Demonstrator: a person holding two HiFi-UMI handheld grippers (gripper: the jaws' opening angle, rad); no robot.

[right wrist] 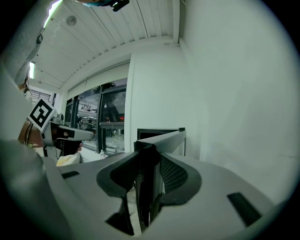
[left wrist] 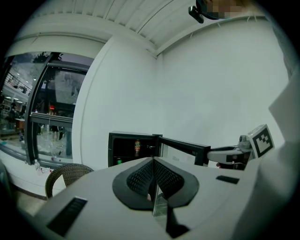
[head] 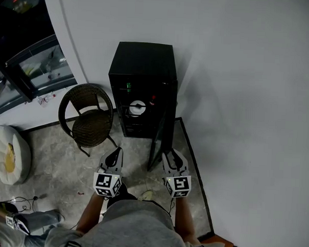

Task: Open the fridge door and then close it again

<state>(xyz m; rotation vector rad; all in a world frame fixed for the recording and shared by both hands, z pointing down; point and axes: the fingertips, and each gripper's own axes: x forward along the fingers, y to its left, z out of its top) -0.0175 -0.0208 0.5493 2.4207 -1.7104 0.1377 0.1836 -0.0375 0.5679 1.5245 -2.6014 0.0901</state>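
Note:
A small black fridge (head: 142,58) stands against the white wall, lit inside, with a can (left wrist: 137,146) on a shelf. Its door (head: 161,136) hangs open, swung out toward me on the right. My right gripper (head: 169,156) is at the door's free edge. In the right gripper view the door (right wrist: 161,140) fills the gap between the pads of that gripper (right wrist: 149,154), which is shut on it. My left gripper (head: 115,153) hovers in front of the fridge opening, left of the door. Its jaws (left wrist: 153,161) are shut and hold nothing.
A wicker chair (head: 88,117) stands just left of the fridge. A white cushion (head: 7,155) lies on the floor further left, by glass windows (left wrist: 51,122). The white wall (head: 237,98) runs close along the right side of the door.

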